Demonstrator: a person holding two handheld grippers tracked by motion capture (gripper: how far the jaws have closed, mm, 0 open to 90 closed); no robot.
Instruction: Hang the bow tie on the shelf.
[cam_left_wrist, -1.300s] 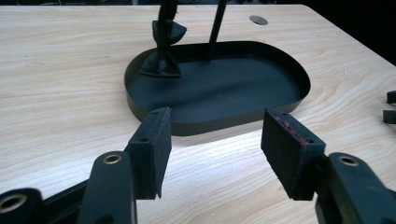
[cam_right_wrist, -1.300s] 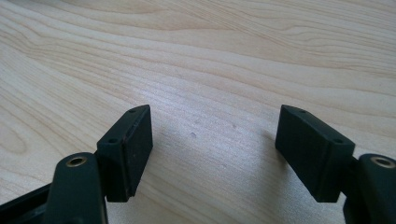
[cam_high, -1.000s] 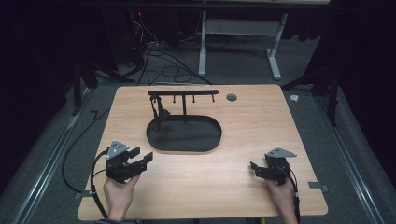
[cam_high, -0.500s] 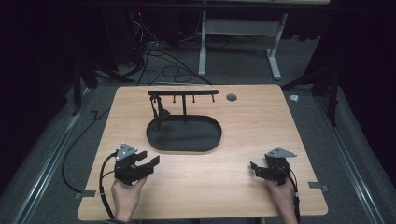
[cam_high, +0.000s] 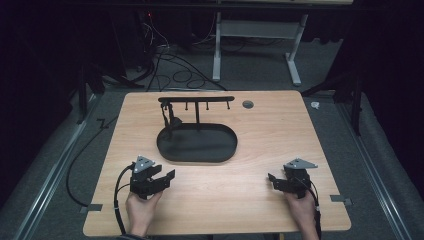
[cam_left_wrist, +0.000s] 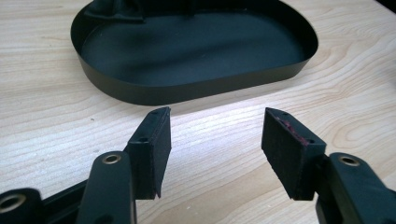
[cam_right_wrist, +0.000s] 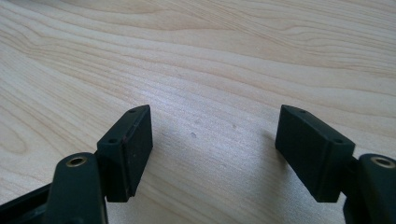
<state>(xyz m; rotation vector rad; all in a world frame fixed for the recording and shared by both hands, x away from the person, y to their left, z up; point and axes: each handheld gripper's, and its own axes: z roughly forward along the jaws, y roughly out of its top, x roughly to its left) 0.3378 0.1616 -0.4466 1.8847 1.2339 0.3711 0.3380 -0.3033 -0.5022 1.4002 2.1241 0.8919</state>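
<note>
black oval metal tray with hook rack, mid-table, long axis left-right | left gripper just beside tray's near-left rim, jaws released, empty, nearer | right gripper well apart, near-right of tray, released

Both the left gripper and the right gripper are black, each topped behind its jaws with a grey three-cornered plate, trailing a black cable, with brass-ringed screw holes below the thick dark pads.
</note>
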